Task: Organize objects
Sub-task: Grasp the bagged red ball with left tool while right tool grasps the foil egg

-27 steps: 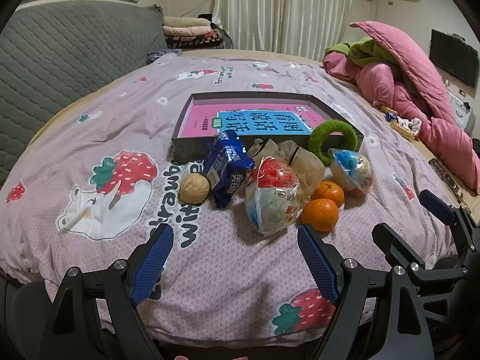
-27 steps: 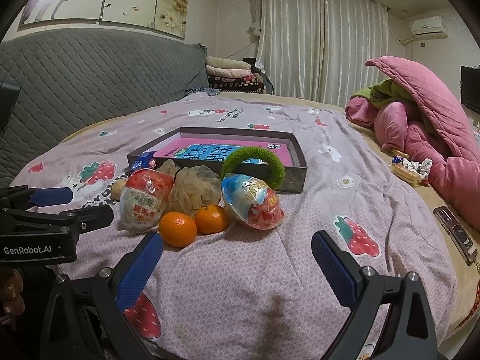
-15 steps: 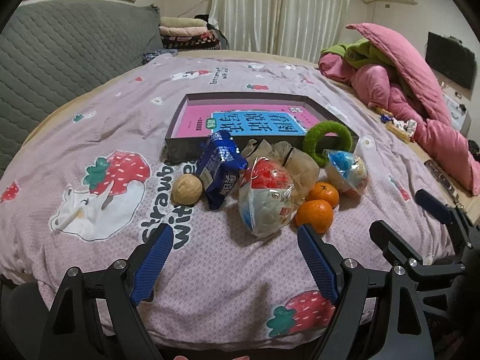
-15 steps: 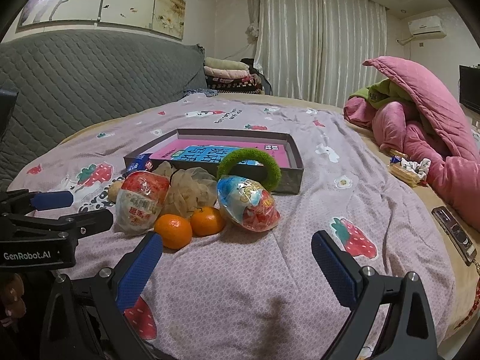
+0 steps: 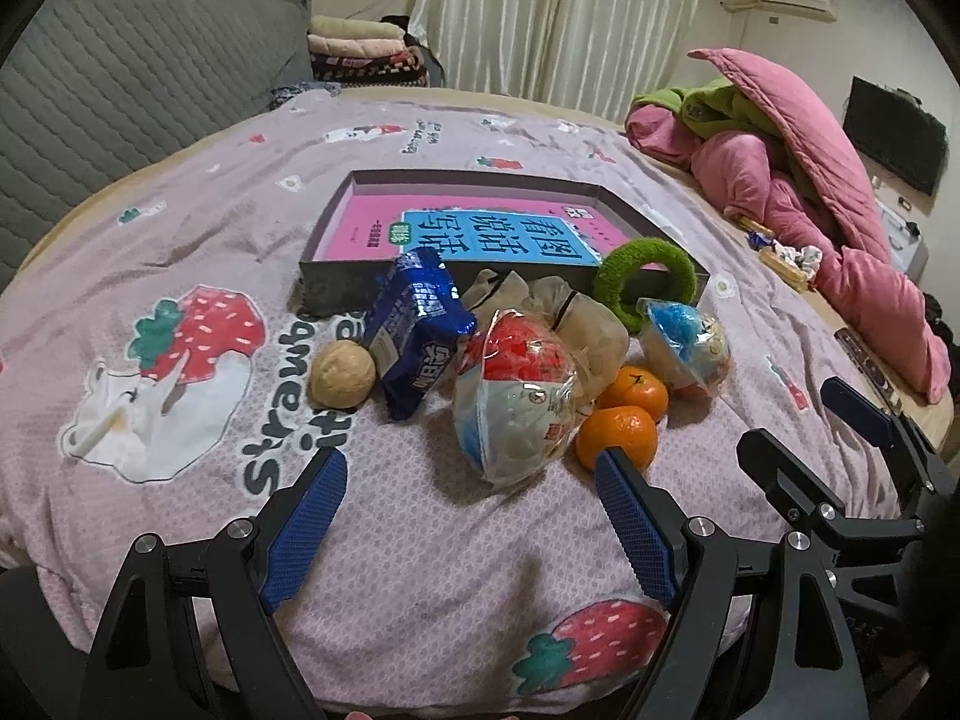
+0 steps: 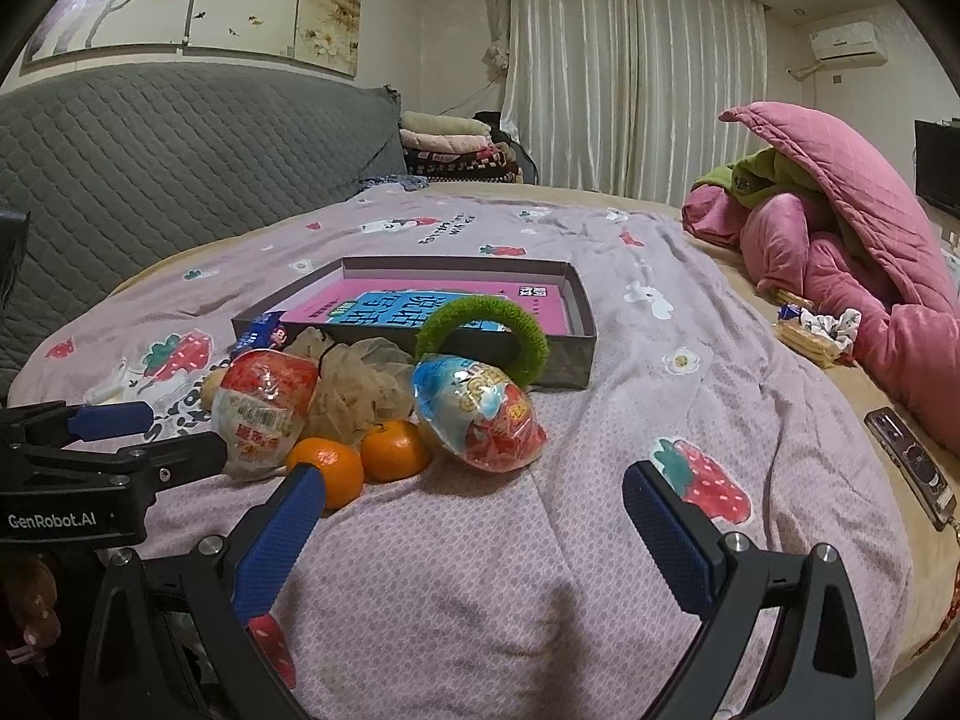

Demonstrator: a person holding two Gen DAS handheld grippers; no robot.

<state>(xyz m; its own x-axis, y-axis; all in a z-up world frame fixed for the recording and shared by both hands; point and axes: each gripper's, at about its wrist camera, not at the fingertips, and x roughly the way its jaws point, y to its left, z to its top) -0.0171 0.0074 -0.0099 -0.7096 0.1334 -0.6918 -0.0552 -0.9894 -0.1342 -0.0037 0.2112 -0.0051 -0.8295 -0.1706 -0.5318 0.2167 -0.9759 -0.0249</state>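
A heap of objects lies on the bed in front of a grey box [image 5: 336,294] [image 6: 573,354] holding a pink and blue book [image 5: 480,228]. In the heap are a walnut [image 5: 342,375], a blue snack pack [image 5: 414,330], a red-and-white wrapped egg toy [image 5: 513,408] [image 6: 264,408], two tangerines [image 5: 618,435] [image 6: 393,450], a beige mesh pouf [image 6: 354,384], a blue-and-red wrapped egg toy [image 6: 480,420] [image 5: 684,342] and a green ring [image 5: 648,282] [image 6: 486,330]. My left gripper [image 5: 471,480] stands open just short of the red-and-white egg. My right gripper [image 6: 474,498] is open in front of the tangerines and the blue-and-red egg.
A pink quilt and green blanket [image 6: 840,222] are piled at the right. A phone [image 6: 912,462] and wrapped snacks [image 6: 810,330] lie near the bed's right edge. A grey quilted headboard [image 6: 180,144] rises at the left, with folded blankets [image 6: 450,144] behind.
Both grippers have drifted a little closer to the heap, so the objects look larger. Nothing on the bed has moved and both grippers stayed open.
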